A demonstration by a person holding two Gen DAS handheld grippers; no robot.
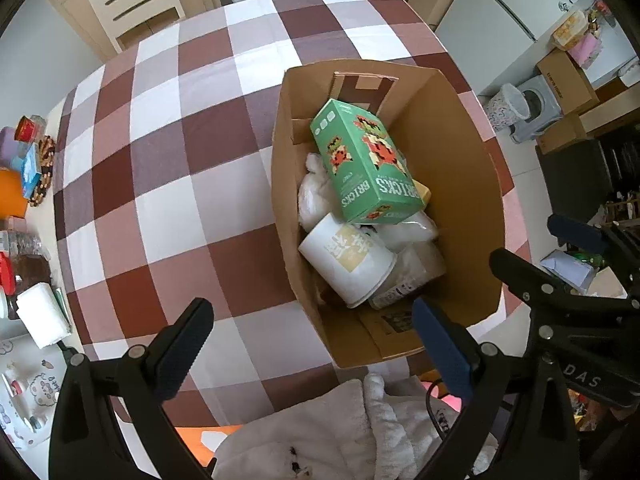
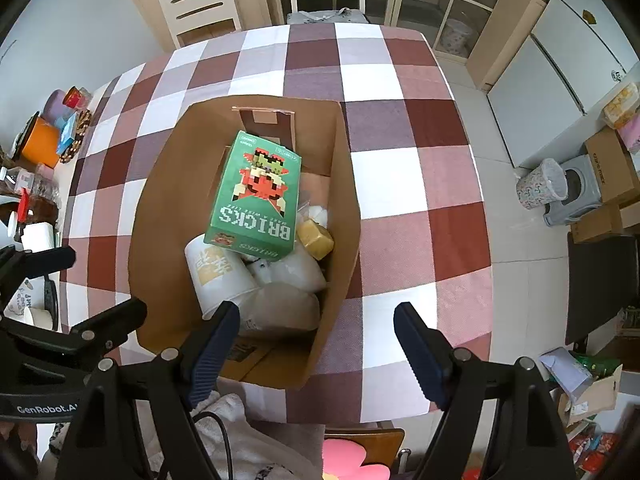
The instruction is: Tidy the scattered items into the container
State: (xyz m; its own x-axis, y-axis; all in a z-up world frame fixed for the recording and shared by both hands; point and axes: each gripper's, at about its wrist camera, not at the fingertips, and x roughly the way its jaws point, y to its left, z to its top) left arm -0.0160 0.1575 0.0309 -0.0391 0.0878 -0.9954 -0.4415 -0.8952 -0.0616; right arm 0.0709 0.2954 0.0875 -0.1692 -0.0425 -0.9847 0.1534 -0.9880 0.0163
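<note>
— Checked surface (image 2: pixel 400 184) fills both views, bare around the cardboard box (image 2: pixel 168 220) at mid-frame. Anything left out?

— None visible; it looks nearly finished. Inside lie the green bricks box (image 2: pixel 256 196), a white cup (image 2: pixel 218 276), a yellow block (image 2: pixel 316 238) and pale bags, partly buried.

— Grippers?

— Left gripper (image 1: pixel 312 344) and right gripper (image 2: pixel 316 352) hang at the lower edge, jaws spread, holding nothing.

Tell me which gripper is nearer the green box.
Right, narrowly. The right gripper hangs open over the near end of the cardboard box, the green box straight ahead. The left gripper, also open, sits off that box's near-left corner.
</note>
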